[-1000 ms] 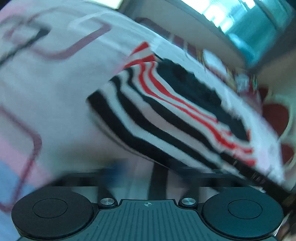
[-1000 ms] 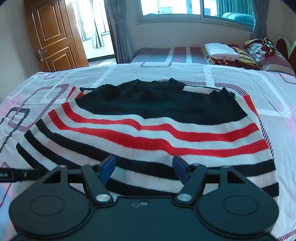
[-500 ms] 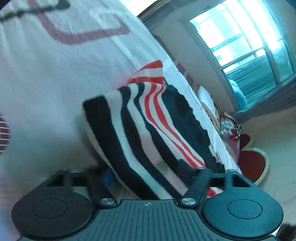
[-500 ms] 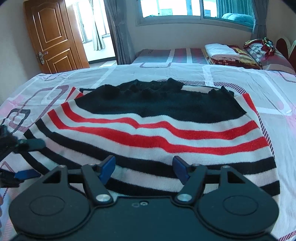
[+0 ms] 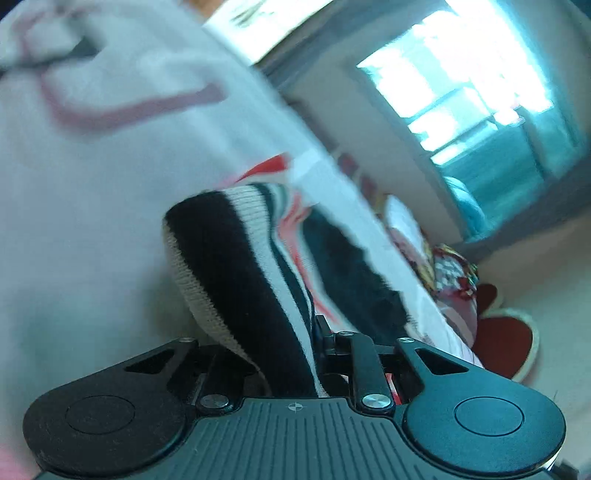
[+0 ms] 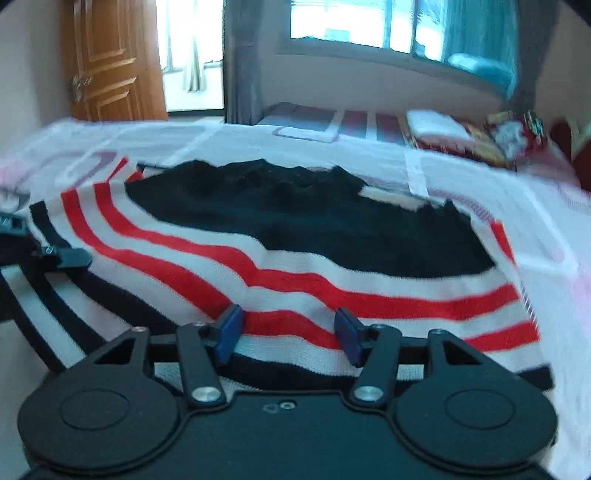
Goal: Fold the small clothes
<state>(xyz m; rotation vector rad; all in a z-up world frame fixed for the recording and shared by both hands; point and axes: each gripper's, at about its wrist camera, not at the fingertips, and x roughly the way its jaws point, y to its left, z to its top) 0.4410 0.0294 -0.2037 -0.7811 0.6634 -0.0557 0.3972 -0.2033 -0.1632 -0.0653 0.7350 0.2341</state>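
Observation:
A knitted sweater (image 6: 295, 288) with black, white and red stripes and a black top part lies flat on the bed. In the left wrist view its black-and-white hem corner (image 5: 236, 258) is bunched up between the jaws of my left gripper (image 5: 280, 354), which are closing and pinch the fabric. The same gripper shows at the sweater's left edge (image 6: 55, 256) in the right wrist view. My right gripper (image 6: 288, 334) hovers over the near hem. Its blue pads (image 6: 229, 332) stand apart and are closing, with flat fabric below the gap and no grip on it.
The bed sheet (image 6: 517, 192) is white with pink and purple rectangles. Folded bedding and a patterned pillow (image 6: 513, 136) lie at the far right. A wooden door (image 6: 110, 62) stands at the back left, and a window (image 6: 369, 22) with curtains behind the bed.
My left gripper has slid onto the sweater's hem corner and its jaws have come together on the fabric, lifting it into a bunch. My right gripper's pads have drawn a little closer.

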